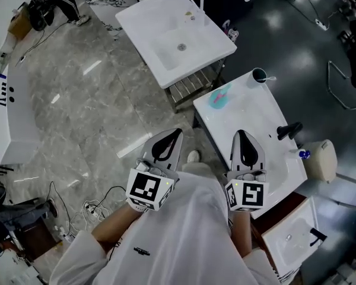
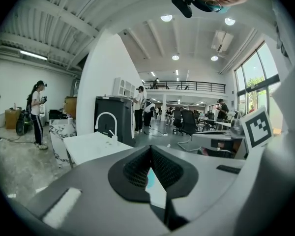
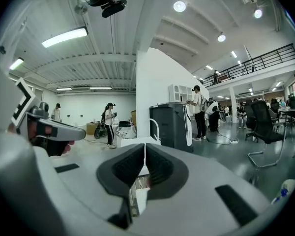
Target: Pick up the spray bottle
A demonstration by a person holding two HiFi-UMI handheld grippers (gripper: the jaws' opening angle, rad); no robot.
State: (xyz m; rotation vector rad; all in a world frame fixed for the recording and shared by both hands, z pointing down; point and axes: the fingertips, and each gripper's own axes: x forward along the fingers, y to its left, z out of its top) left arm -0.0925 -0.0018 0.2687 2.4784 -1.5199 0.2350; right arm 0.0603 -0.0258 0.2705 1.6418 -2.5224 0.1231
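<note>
A pale spray bottle [image 1: 321, 159] with a blue nozzle stands at the right edge of the white counter [image 1: 249, 114], right of my right gripper. In the right gripper view, part of the spray bottle [image 3: 285, 190] shows at the lower right edge. My left gripper [image 1: 175, 134] hangs over the grey floor, left of the counter, with its black pads pressed together and nothing between them. My right gripper [image 1: 240, 134] is over the counter's near part, its pads nearly touching and holding nothing. Both grippers point roughly level: the left gripper [image 2: 150, 149] faces a white sink unit, the right gripper [image 3: 144, 149] a white pillar.
On the counter lie a teal cloth [image 1: 219, 98], a cup [image 1: 259, 75] and a black tap [image 1: 289, 130]. A separate white sink unit [image 1: 166, 34] stands beyond. A white tub [image 1: 12, 117] is at the left and cables [image 1: 95, 206] lie on the floor. People stand far off.
</note>
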